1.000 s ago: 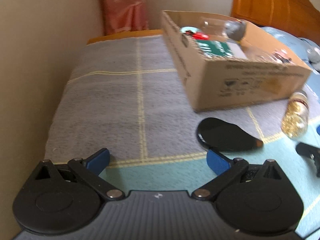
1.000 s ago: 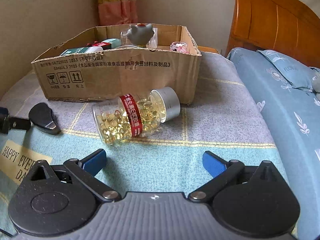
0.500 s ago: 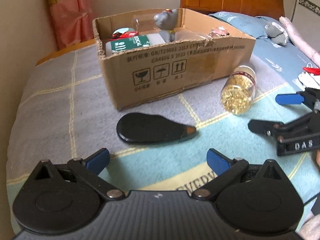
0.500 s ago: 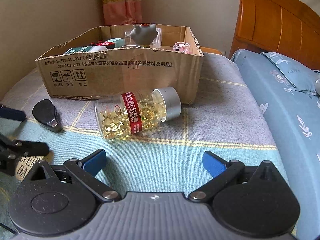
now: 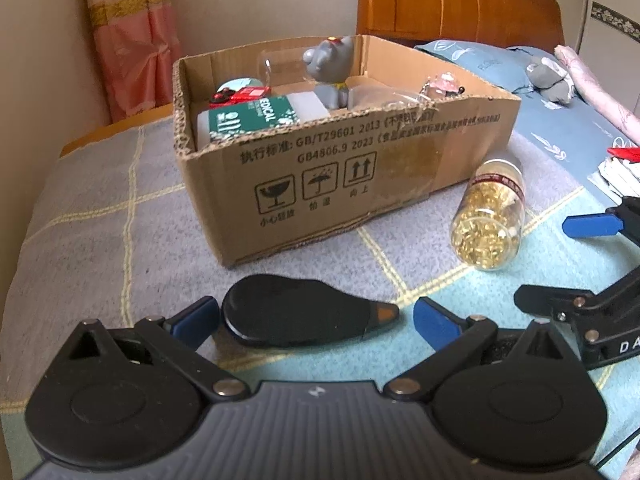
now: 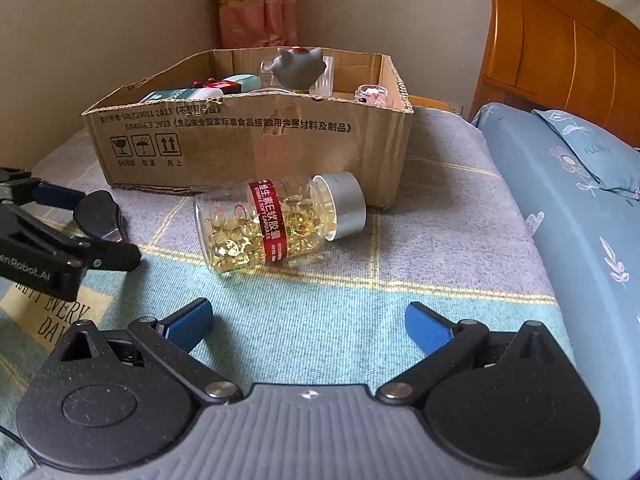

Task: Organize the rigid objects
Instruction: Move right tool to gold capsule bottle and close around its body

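A flat black oval object with a brown tip [image 5: 296, 316] lies on the blanket between the blue pads of my open left gripper [image 5: 316, 320]; it also shows in the right wrist view [image 6: 98, 214]. A clear bottle of yellow capsules [image 6: 276, 226] with a red label and silver cap lies on its side in front of my open, empty right gripper [image 6: 308, 320]; it also shows in the left wrist view [image 5: 490, 222]. A cardboard box [image 5: 400, 168] holds a grey cat figure [image 5: 330, 68], a green-labelled bottle [image 5: 248, 118] and small items.
A wall runs along the left. A wooden headboard [image 6: 560, 40] and blue pillows [image 6: 588, 144] lie to the right. The left gripper [image 6: 52, 240] shows at the right wrist view's left edge; the right gripper [image 5: 592, 264] shows at the left wrist view's right edge.
My left gripper swung right and moved forward until the black oval object lies between its open fingers. My right gripper moved slightly closer to the capsule bottle.
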